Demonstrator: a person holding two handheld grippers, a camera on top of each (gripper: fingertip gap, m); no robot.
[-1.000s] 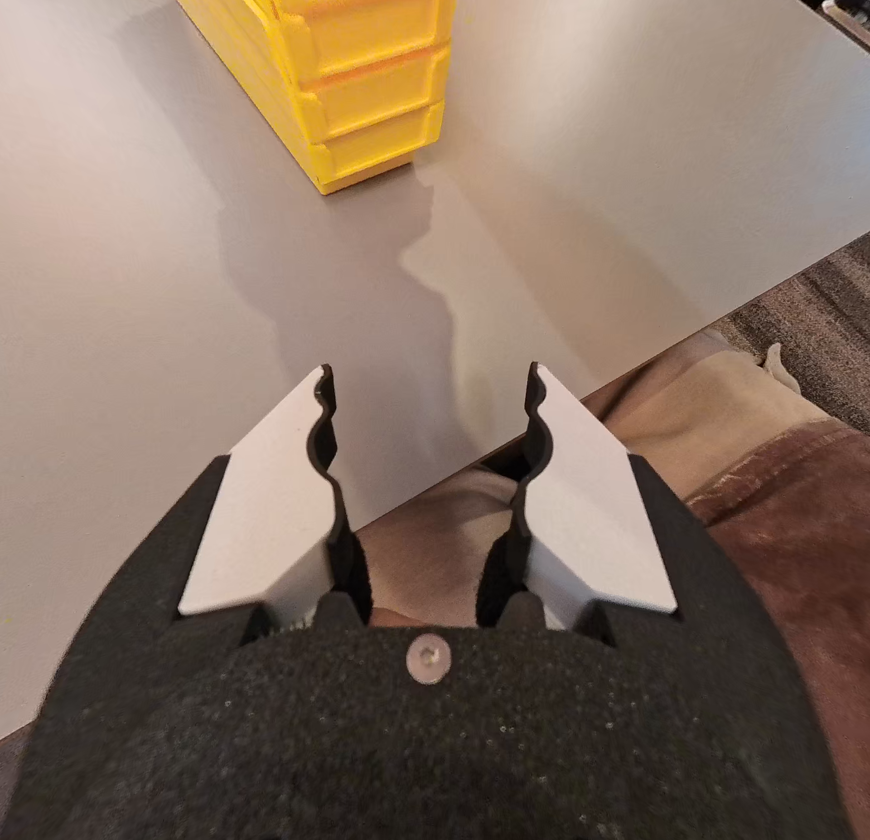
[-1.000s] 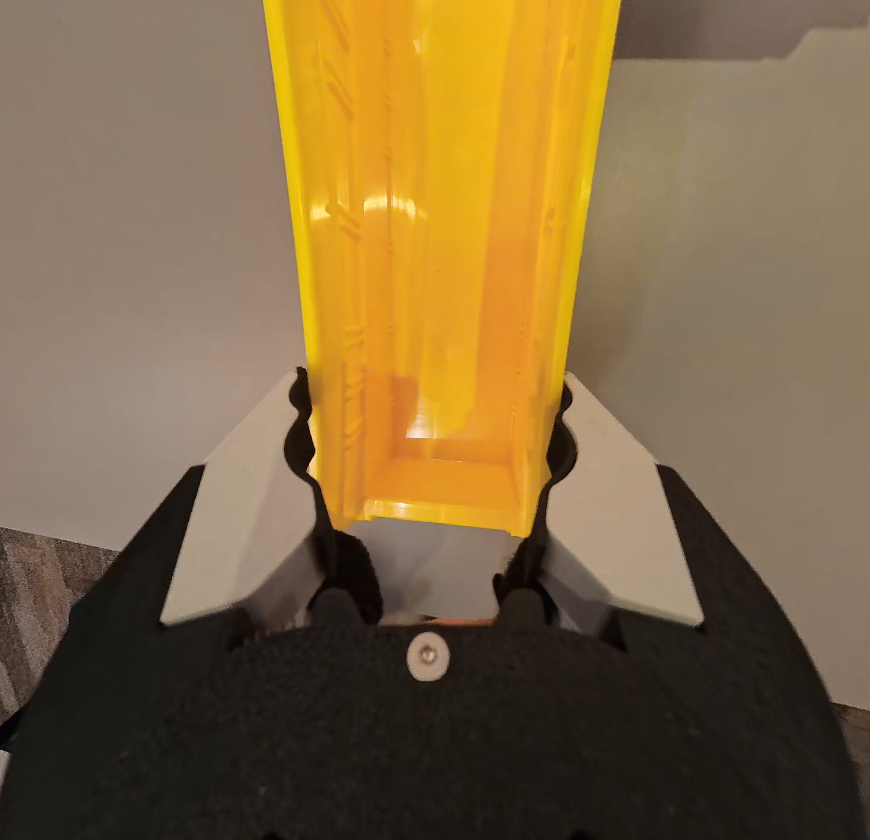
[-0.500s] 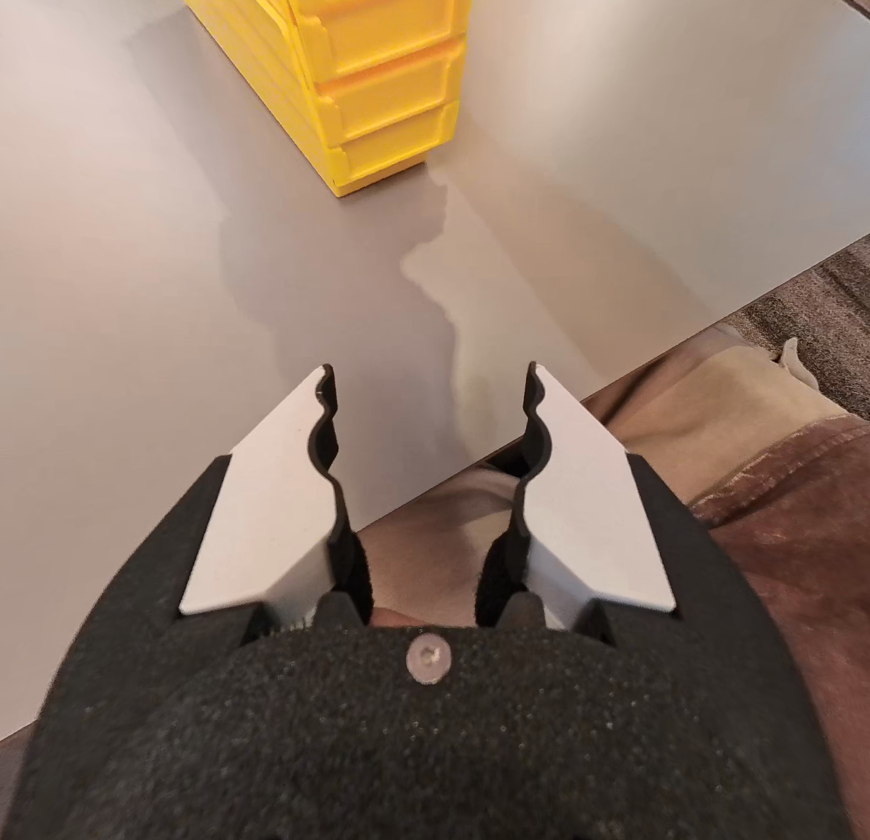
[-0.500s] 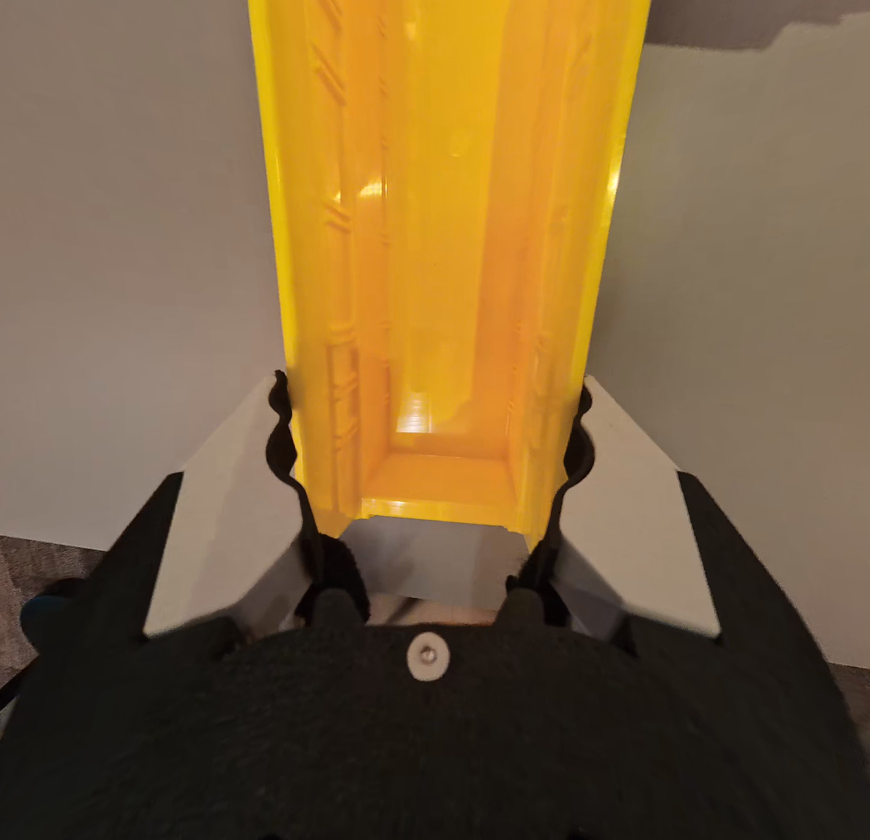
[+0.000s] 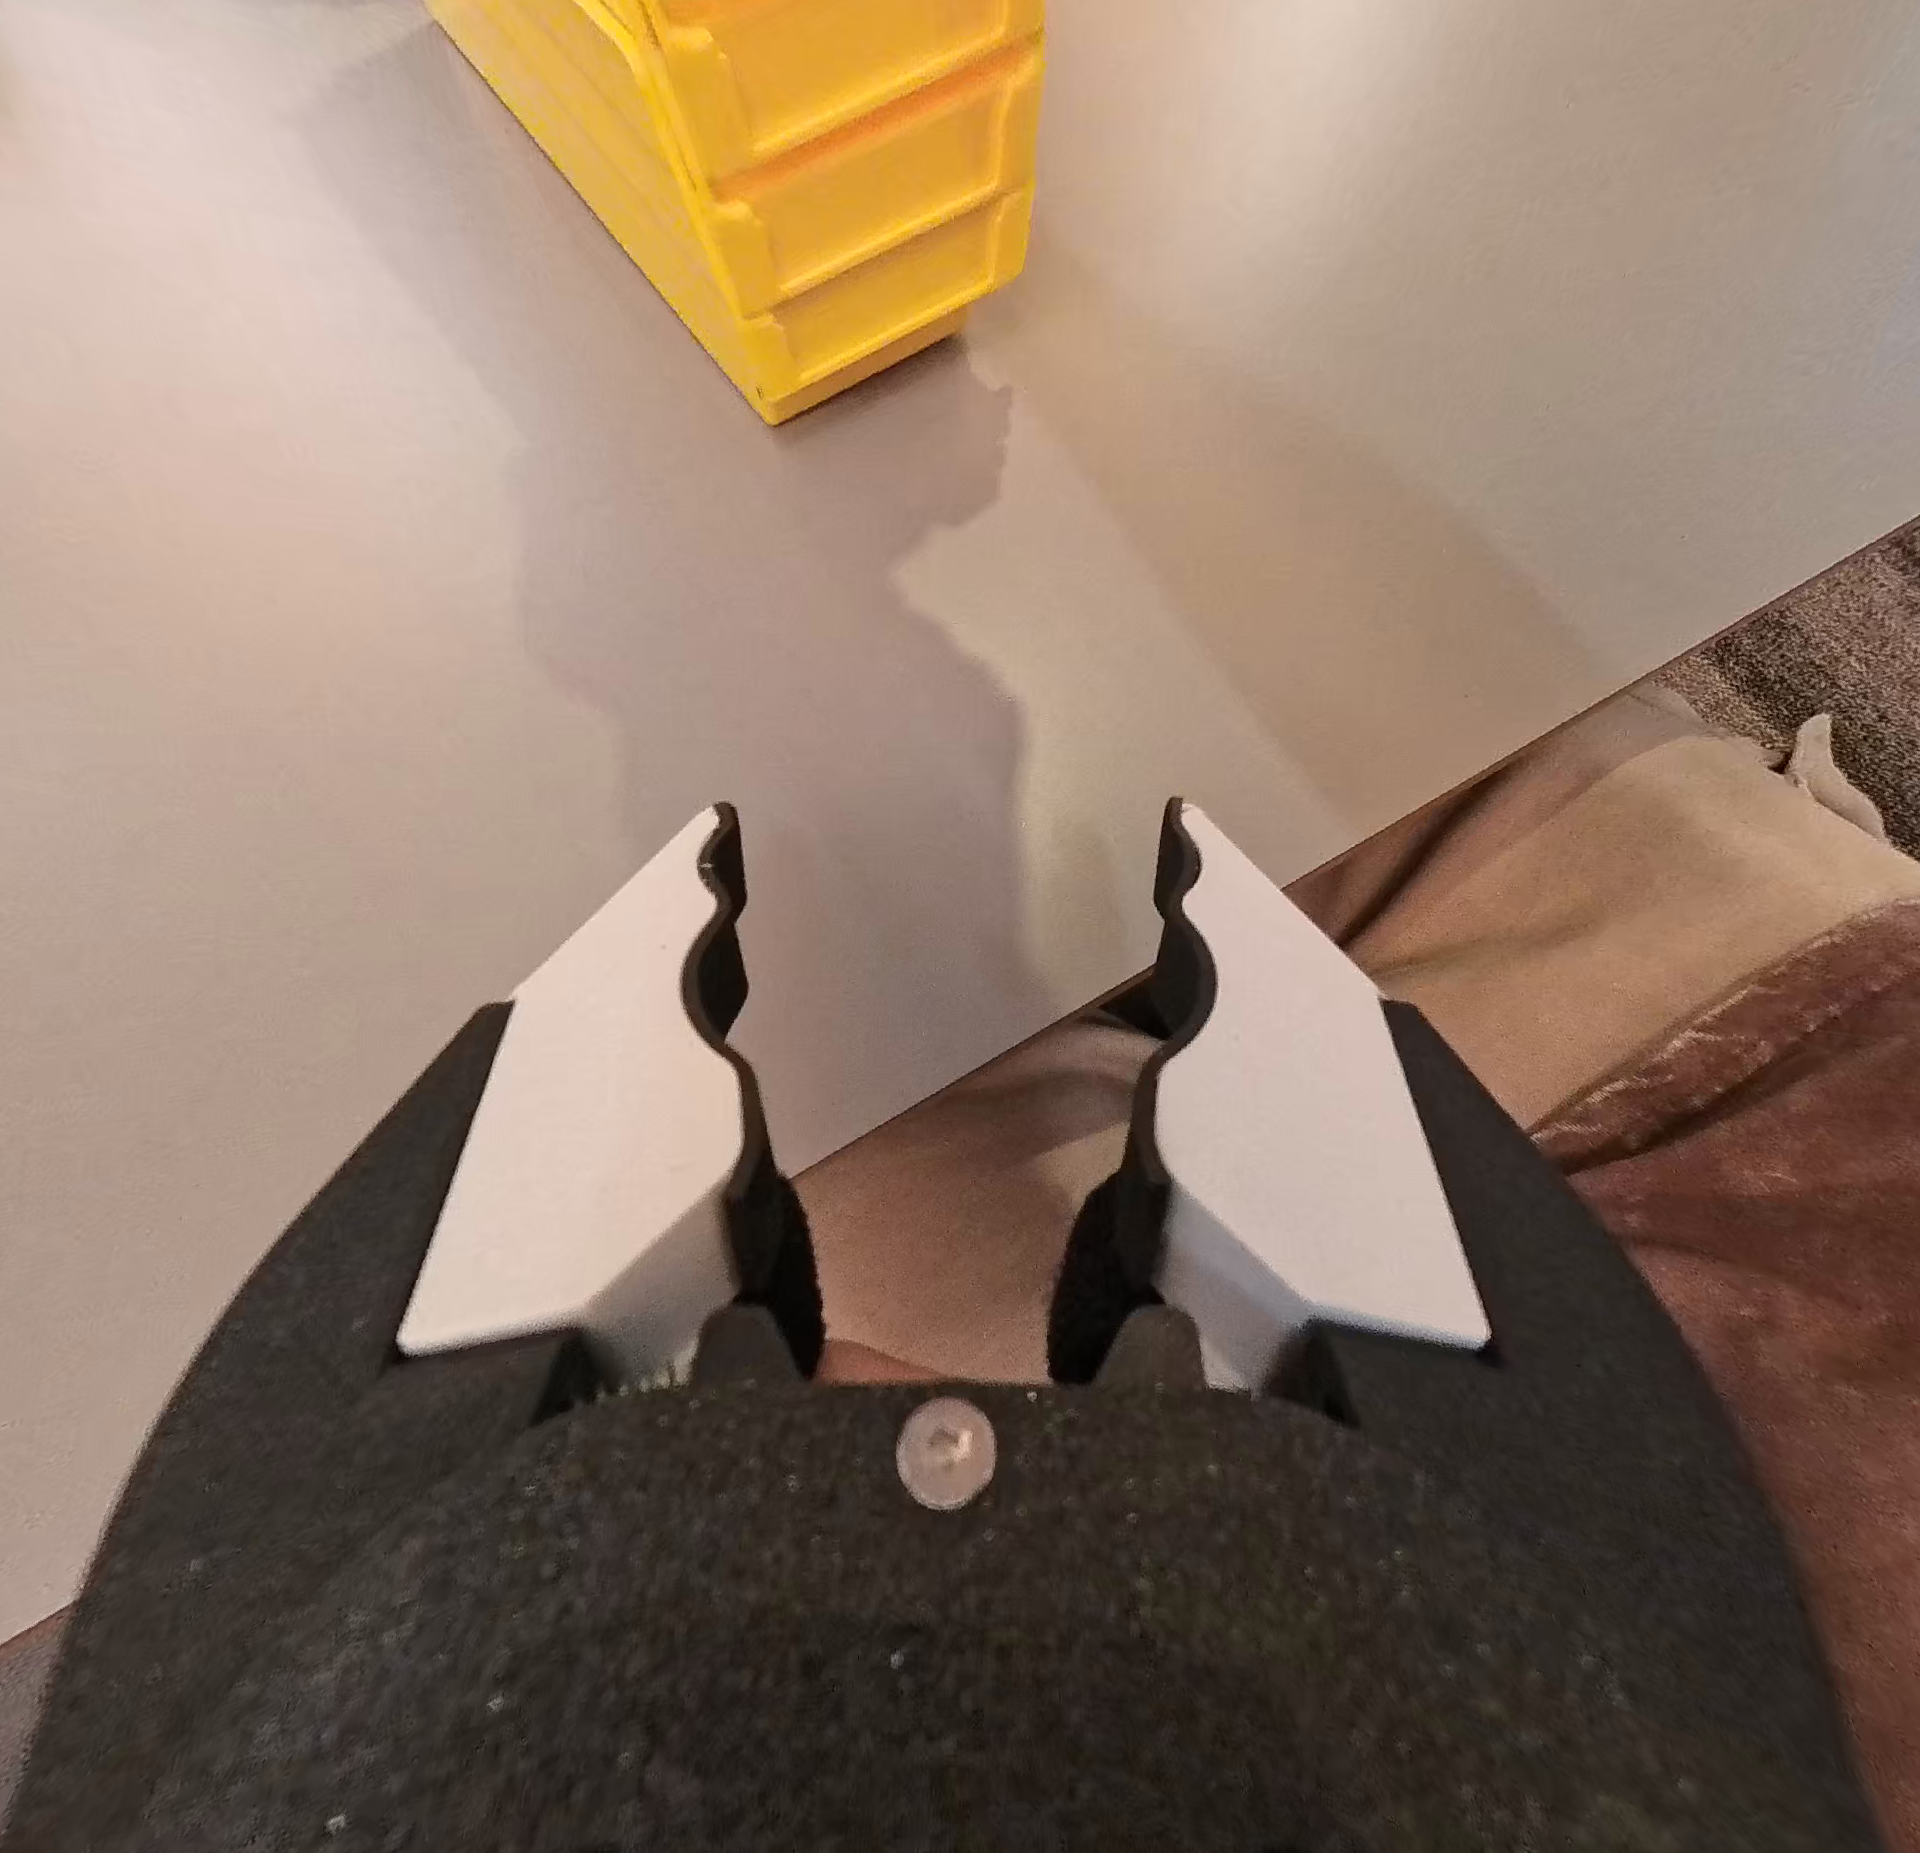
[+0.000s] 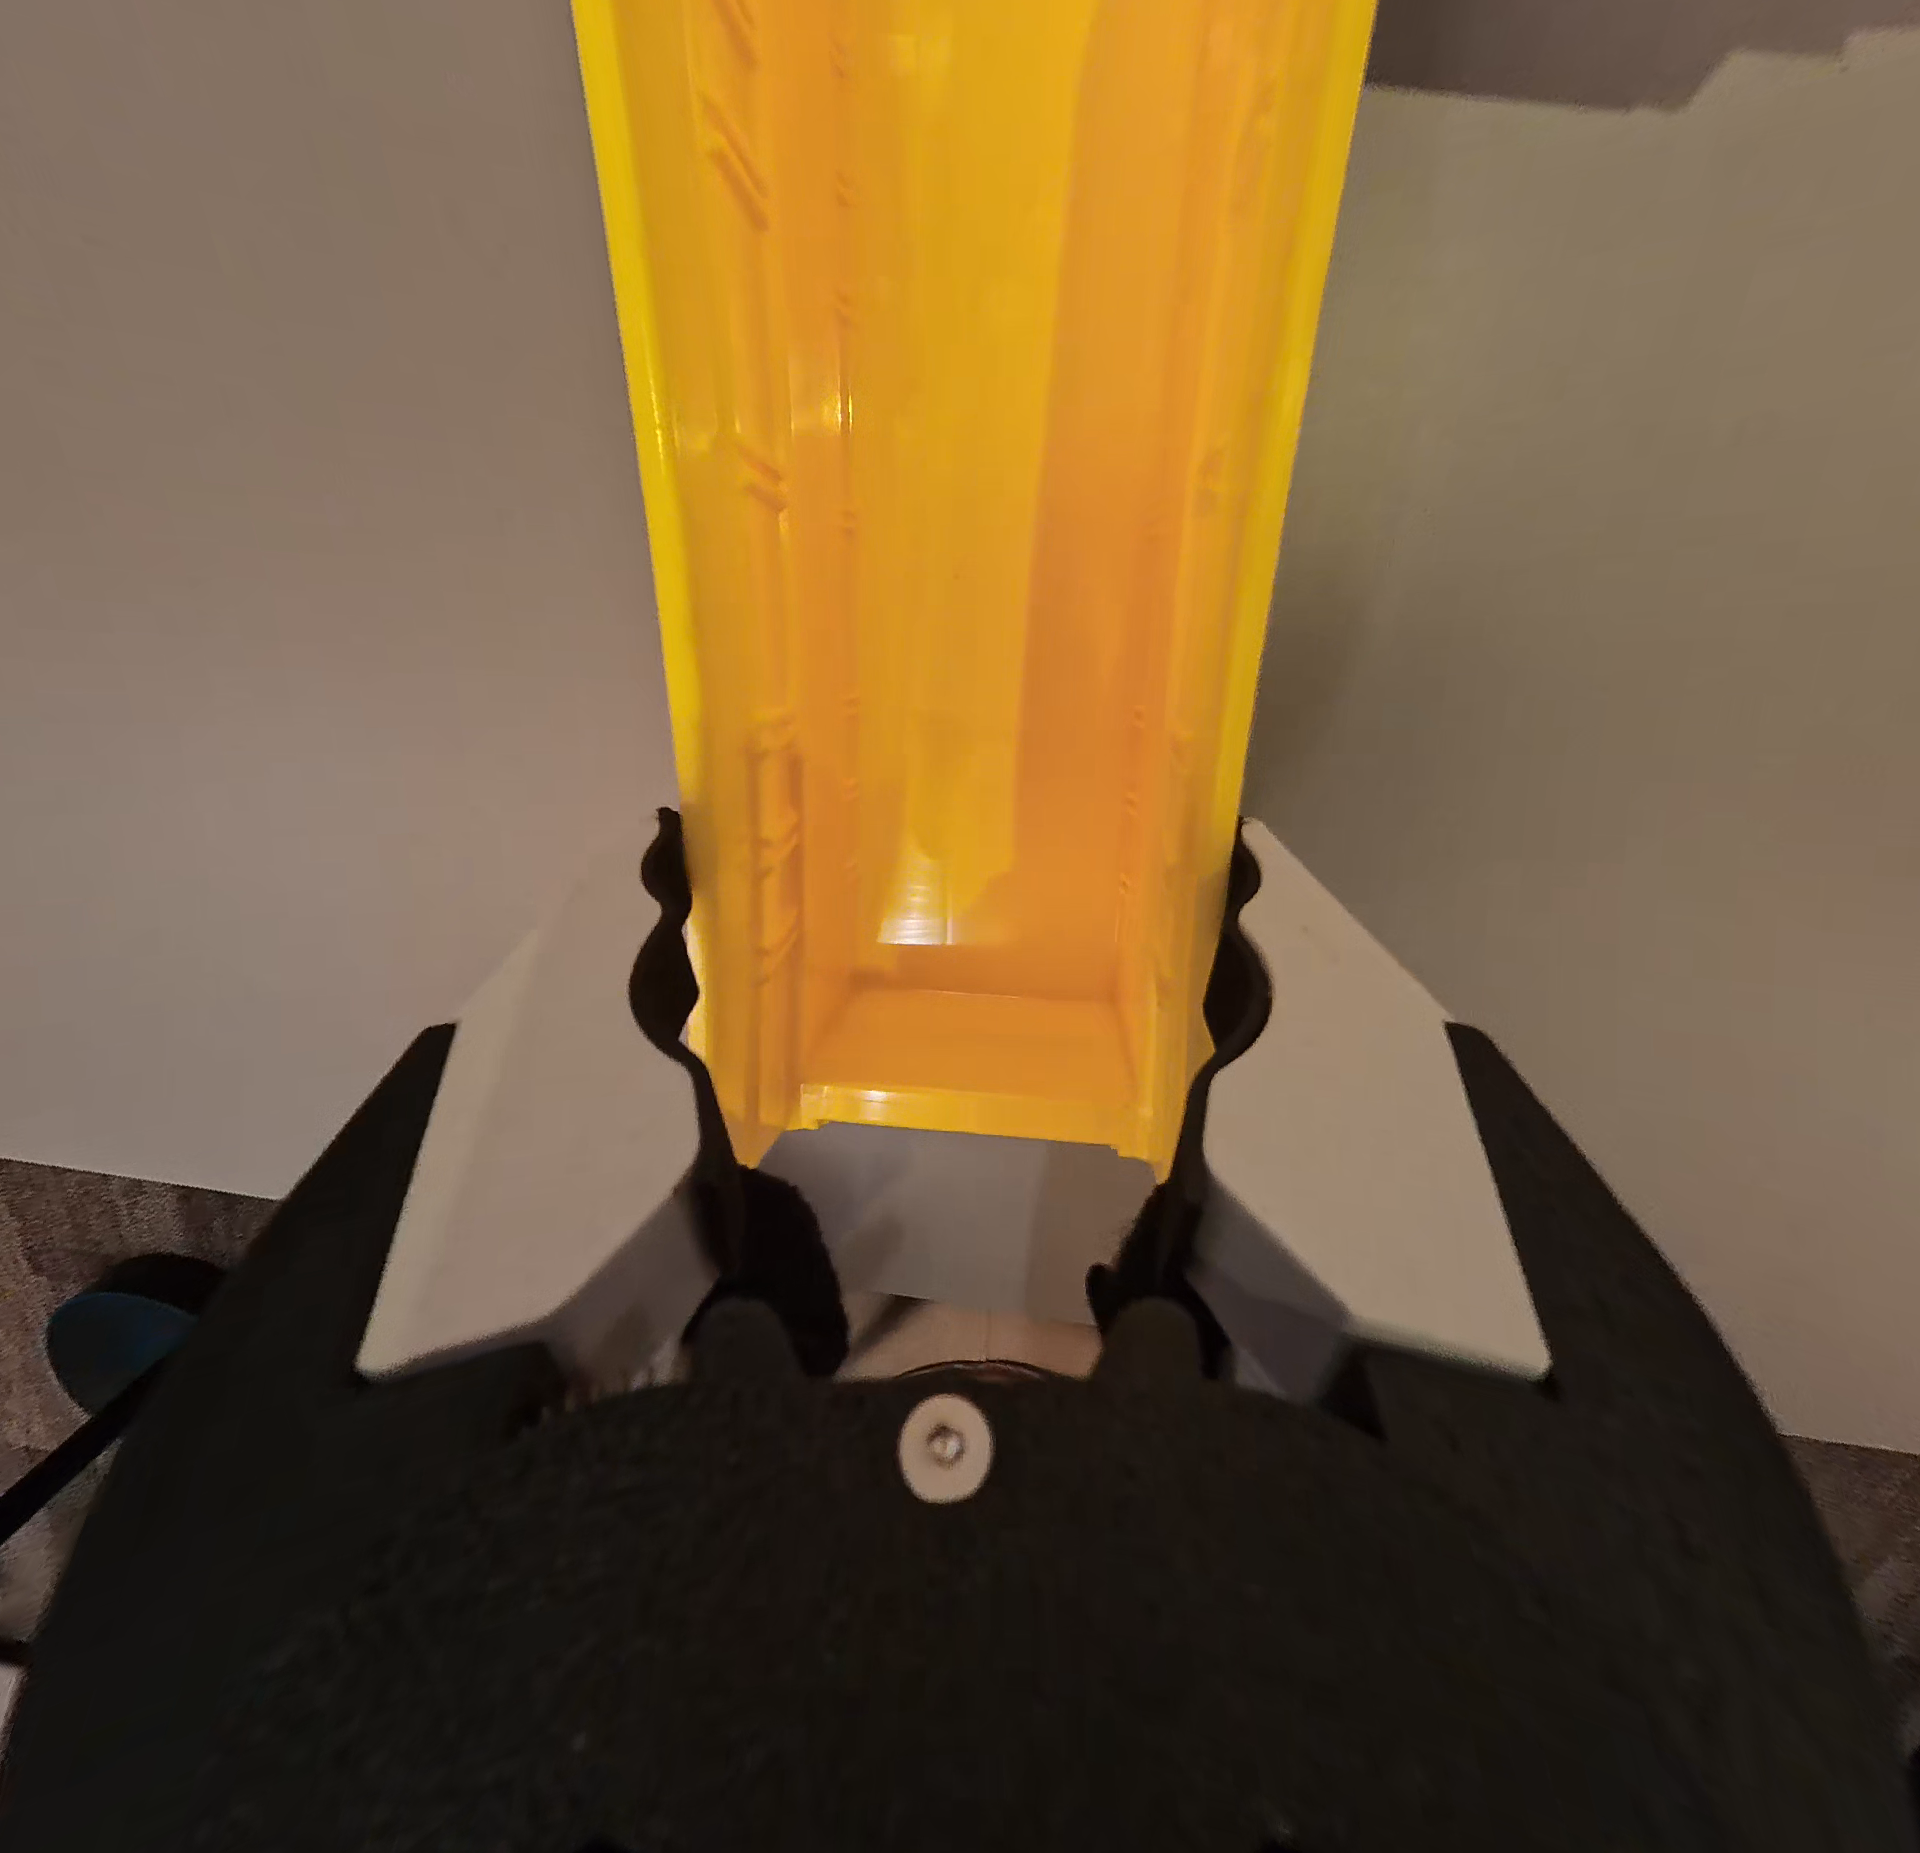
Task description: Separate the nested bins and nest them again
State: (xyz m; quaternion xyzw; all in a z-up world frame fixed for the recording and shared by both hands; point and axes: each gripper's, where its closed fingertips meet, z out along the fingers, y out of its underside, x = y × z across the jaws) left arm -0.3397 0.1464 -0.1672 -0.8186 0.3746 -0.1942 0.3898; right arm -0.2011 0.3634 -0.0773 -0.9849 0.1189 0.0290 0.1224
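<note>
The yellow bins [image 5: 831, 141] stand nested as one stack on the grey tabletop [image 5: 312, 556], at least three stepped rims showing one above another on the end that faces the left wrist view. The stack sits back from the tabletop's near edge, with bare surface all around it and its shadow falling toward that edge.

In the right wrist view the stack's top bin [image 6: 966, 453] runs lengthwise away from the camera, its open inside in view. The right gripper [image 6: 956, 837] has its jaws spread wide, one on each long side of the bin's near end; the dark wavy pads lie close along the outer walls, though whether they press on the plastic cannot be told.

The left gripper [image 5: 951, 827] hovers over the near edge of the tabletop, well apart from the stack, its jaws parted and holding nothing. Below that edge lie the person's lap in tan cloth [image 5: 1558, 868] and a brown garment [image 5: 1714, 1128], with dark carpet [image 5: 1829, 660] beyond
</note>
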